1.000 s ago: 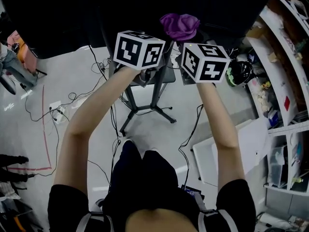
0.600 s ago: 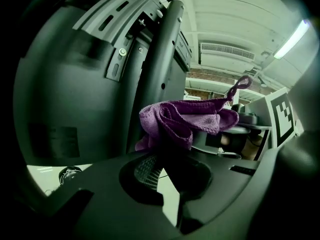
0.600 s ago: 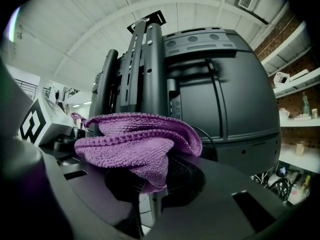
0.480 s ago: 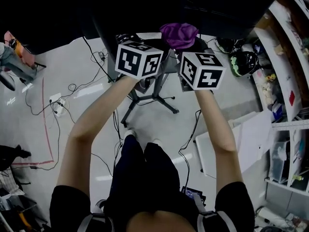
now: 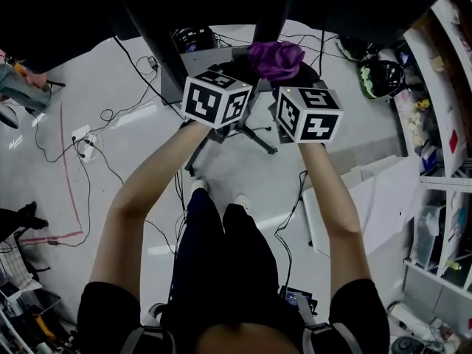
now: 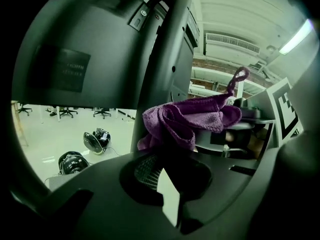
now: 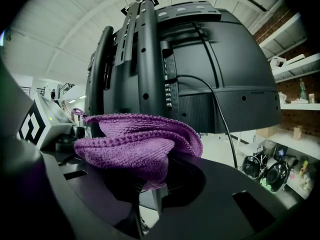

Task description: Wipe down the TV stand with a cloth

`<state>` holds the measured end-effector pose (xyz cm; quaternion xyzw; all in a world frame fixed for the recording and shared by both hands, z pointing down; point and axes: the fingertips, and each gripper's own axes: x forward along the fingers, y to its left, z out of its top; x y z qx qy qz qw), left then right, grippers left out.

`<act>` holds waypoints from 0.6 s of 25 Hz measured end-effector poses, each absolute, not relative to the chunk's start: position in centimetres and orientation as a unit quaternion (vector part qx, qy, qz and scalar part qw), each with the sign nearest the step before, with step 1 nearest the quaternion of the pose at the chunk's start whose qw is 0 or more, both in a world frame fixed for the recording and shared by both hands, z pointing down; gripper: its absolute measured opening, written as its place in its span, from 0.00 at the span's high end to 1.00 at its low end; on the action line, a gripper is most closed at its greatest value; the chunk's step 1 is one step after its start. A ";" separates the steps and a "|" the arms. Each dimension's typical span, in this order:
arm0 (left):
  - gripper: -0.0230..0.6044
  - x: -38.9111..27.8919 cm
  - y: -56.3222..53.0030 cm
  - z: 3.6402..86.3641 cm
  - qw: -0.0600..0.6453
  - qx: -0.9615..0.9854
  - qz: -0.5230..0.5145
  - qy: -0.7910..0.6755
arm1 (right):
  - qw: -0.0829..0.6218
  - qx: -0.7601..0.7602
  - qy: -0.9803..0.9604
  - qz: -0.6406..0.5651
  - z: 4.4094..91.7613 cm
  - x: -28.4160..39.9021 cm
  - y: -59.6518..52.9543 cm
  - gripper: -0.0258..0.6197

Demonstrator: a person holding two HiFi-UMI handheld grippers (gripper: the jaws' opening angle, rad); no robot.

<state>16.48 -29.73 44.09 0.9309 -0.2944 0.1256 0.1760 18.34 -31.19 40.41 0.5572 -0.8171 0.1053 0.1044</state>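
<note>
A purple cloth (image 5: 275,59) is bunched between my two grippers, just in front of the black TV stand post (image 5: 269,21). My left gripper (image 5: 251,72) and right gripper (image 5: 286,74) meet at the cloth from either side. In the left gripper view the cloth (image 6: 185,124) sits over the left gripper (image 6: 167,151), with the stand column (image 6: 170,59) behind it. In the right gripper view the cloth (image 7: 135,144) drapes over the right gripper (image 7: 155,179), below the TV's back (image 7: 220,59). The cloth hides the jaw tips of both.
The stand's legs (image 5: 221,135) spread on the floor under my hands. Cables (image 5: 88,153) trail at the left, and helmets (image 5: 380,80) lie at the right. Shelving (image 5: 442,124) lines the right side, with white boards (image 5: 369,212) leaning beside it.
Both grippers, with the cloth held between them, now sit lower in the head view. The stand's legs and the helmets have shifted up the frame. The hold on the cloth looks the same.
</note>
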 end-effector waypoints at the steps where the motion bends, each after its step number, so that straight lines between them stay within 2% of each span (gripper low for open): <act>1: 0.95 16.5 -29.8 45.0 0.178 0.930 0.129 -0.294 | 0.109 0.557 -0.816 0.112 41.4 18.4 -31.2 0.86; 15: 0.95 17.6 -29.6 60.6 0.216 0.923 0.177 -0.265 | 0.165 0.555 -0.798 0.166 57.0 19.2 -31.4 0.86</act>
